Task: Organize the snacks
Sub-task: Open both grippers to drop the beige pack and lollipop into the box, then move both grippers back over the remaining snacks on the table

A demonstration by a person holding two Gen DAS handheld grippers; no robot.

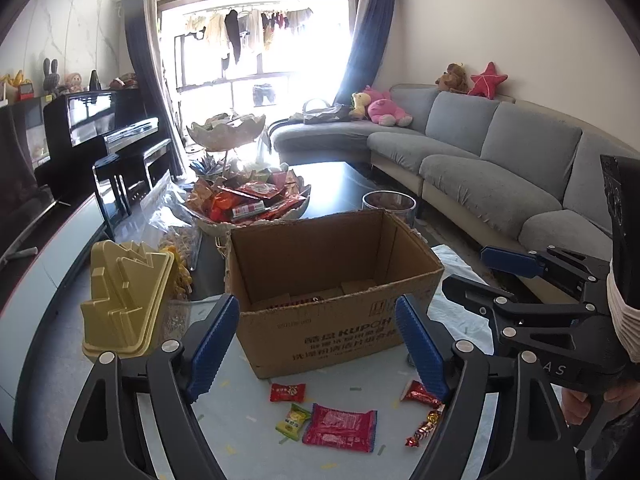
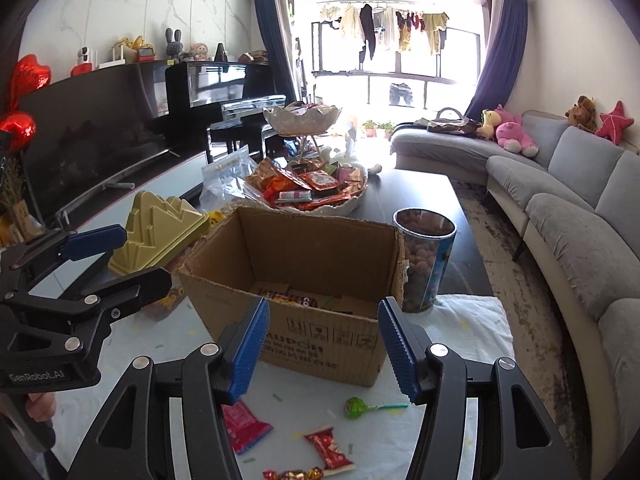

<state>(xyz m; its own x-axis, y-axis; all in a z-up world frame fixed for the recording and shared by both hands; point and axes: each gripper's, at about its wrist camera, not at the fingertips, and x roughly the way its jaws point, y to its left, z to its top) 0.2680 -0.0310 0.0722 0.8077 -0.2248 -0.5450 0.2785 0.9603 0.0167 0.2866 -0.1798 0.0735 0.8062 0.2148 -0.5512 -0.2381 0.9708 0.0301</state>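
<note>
**Box barely started, loose sweets waiting out front**

Both tools up and hovering side by side over the white cloth [image 1: 248, 420]. Left gripper [image 1: 316, 344] spread wide, nothing between the blue pads. Right gripper [image 2: 322, 350] spread wide as well, equally empty-handed.

Dead ahead, the cardboard box [image 1: 320, 280], top open, with only a few packets visible on its floor, one dark wrapper [image 2: 298, 300] among them. Plenty of room left inside.

Down on the cloth, just in front of the box and apart from it: small red packet [image 1: 287, 392], green-yellow candy [image 1: 293, 422], big pink packet [image 1: 340, 428], red wrapper [image 1: 420, 394] beside the right-hand blue pad, foil twist candy [image 1: 426, 426]. From the right wrist view, a green lollipop [image 2: 356, 407] too, and a red-and-white candy [image 2: 330, 450].

Behind the box, a shell-shaped bowl [image 1: 248, 204] heaped with more snacks, a clear jar of nuts [image 2: 424, 256], a yellow moulded lid [image 1: 124, 300].

By the look of it, early going: a few in, at least seven loose pieces to collect. Nearest likely pick: the pink packet or the lollipop.
</note>
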